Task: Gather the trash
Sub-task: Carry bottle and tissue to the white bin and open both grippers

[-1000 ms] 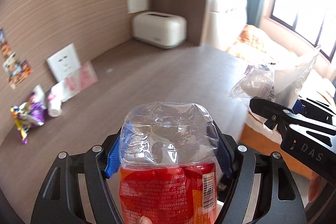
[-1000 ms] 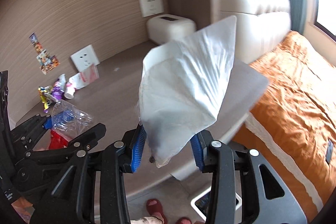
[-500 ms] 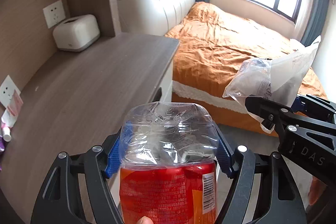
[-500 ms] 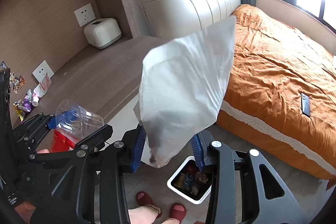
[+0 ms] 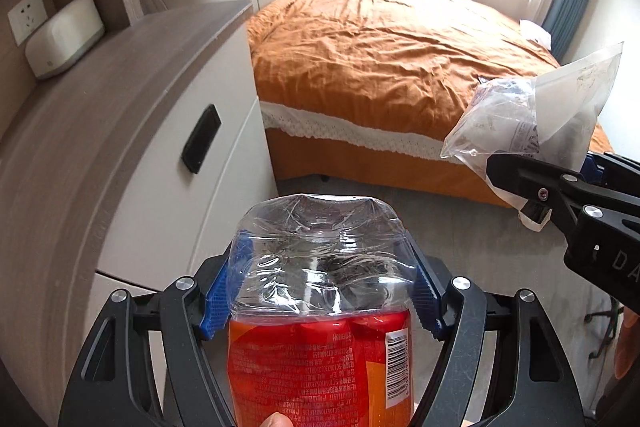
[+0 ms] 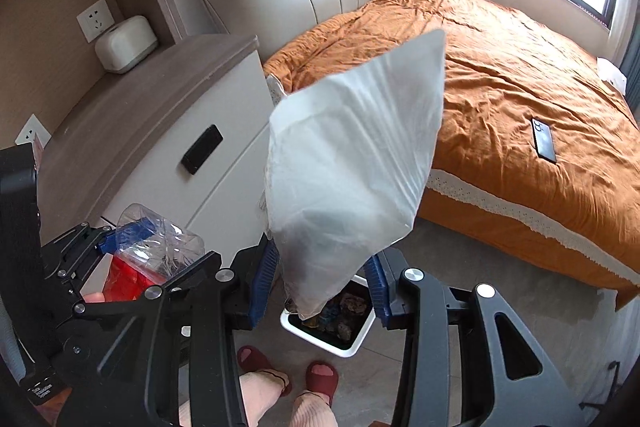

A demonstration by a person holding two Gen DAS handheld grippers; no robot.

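The left gripper (image 5: pixel 320 291) clamps a crushed plastic bottle (image 5: pixel 320 307) between half-spread jaws, and the right gripper (image 6: pixel 320 291) pinches a white plastic bag (image 6: pixel 352 179) with jaws nearly closed. The trash bin (image 6: pixel 348 341) sits on the floor just beyond the right gripper, at six o'clock. A slick bottle may slip early, or the light bag may drift wide of the rim.

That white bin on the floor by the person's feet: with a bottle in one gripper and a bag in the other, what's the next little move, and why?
Probably lower both grippers further toward the white bin. The right gripper pinches a white plastic bag just above it, the left gripper holds a crushed bottle, and neither piece is over the opening low enough to drop cleanly.
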